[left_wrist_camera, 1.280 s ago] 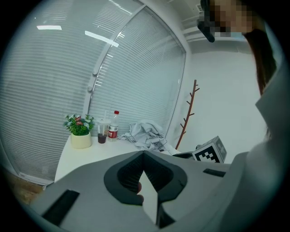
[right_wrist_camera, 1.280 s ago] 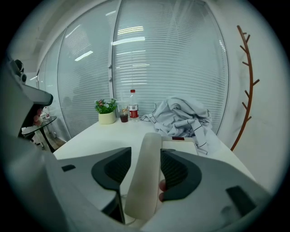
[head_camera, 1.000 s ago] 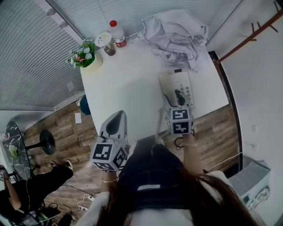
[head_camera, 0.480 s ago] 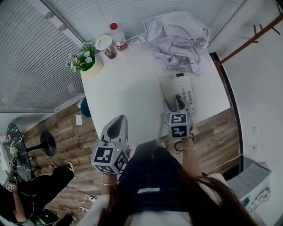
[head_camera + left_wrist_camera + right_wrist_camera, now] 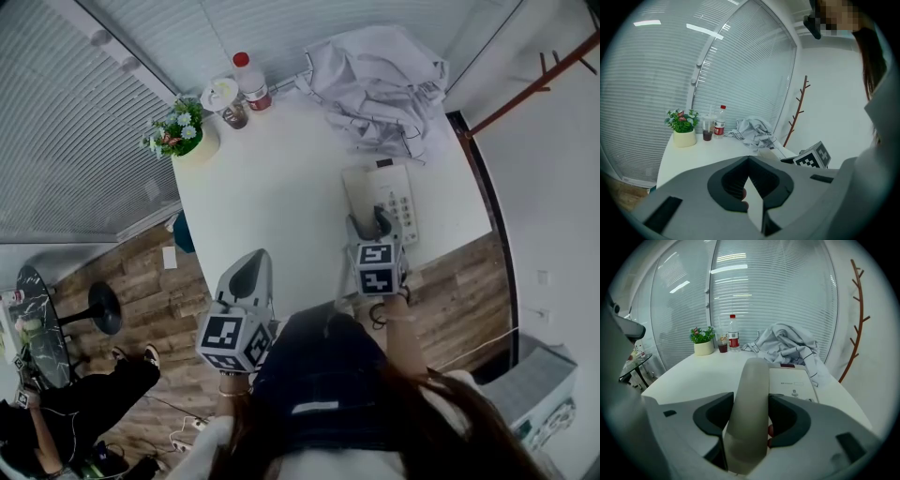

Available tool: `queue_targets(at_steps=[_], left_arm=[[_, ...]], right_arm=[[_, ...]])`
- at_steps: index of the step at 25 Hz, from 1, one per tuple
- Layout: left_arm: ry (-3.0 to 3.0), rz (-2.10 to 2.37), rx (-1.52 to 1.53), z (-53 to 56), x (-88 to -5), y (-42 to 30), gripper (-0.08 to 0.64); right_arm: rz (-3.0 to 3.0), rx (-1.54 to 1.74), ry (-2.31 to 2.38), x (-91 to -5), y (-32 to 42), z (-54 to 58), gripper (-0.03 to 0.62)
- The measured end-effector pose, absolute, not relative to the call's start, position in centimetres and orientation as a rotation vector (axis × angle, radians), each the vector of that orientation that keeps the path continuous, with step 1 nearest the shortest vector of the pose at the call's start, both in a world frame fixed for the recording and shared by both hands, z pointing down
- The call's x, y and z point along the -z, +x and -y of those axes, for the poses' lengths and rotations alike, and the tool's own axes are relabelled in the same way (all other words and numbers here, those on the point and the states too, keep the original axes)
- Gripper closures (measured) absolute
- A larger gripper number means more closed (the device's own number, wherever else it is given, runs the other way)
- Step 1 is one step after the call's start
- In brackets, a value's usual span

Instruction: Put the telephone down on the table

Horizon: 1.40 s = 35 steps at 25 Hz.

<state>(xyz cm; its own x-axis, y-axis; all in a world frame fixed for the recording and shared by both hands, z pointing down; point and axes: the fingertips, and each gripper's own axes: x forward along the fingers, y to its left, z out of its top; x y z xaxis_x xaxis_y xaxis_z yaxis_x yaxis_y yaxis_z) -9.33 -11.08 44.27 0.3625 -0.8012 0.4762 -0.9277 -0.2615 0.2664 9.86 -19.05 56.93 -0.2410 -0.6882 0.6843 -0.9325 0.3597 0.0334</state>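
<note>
**Q:** Right side, quick?

**A:** My right hand-held gripper [image 5: 750, 401] has the long cream plastic telephone handset [image 5: 749, 376] between its jaws. The jaws are spread wide and have just been opening. The dark pads look to be touching both sides of the handset, and I see no gap. The near end sits in the jaws. The rest runs forward along the left side of the flat cream telephone base with keypad [image 5: 396, 195]. I can't tell if the handset rests on the base.

**Q:** Where's the phone?

**A:** It's on the white tabletop [image 5: 272, 187], at the right end close to the near edge, just ahead of that gripper.

**Q:** Left side?

**A:** My left hand-held gripper [image 5: 749, 158] has its jaws together and holds nothing. It hangs over the near edge of the tabletop, well apart from the phone.

**Q:** Anything else on there?

**A:** At the far left corner there's a green flowering plant in a cream pot [image 5: 183, 127]. Beside it stand a clear plastic cup with dark drink [image 5: 226, 97] and a clear bottle with red cap and label [image 5: 250, 75]. A crumpled white cloth with thin dark lines [image 5: 380, 70] lies at the far right, just beyond the base. A reddish-brown branched coat rack [image 5: 857, 315] stands to the right of the tabletop.
</note>
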Motion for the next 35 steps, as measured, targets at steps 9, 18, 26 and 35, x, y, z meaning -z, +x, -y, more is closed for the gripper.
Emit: queue_targets(at_steps=[9,18,26,35], left_arm=[[2.121,1.513,-0.330,11.1,-44.3,-10.4,0.561],[2.116,1.525,-0.309,10.9,-43.9,-11.2,0.561],[2.128,1.531,-0.285,10.5,-43.6,-11.9,0.561],[2.156,1.509,-0.260,9.8,-43.3,-12.7,0.561]], right_arm=[[1.986,-0.526,1.441,-57.0,9.9,19.1,0.364],[1.988,-0.533,1.477,-56.5,10.0,19.2,0.371],[1.986,-0.520,1.494,-55.7,10.1,18.9,0.373],[1.989,-0.481,1.523,-54.5,9.6,17.9,0.374]])
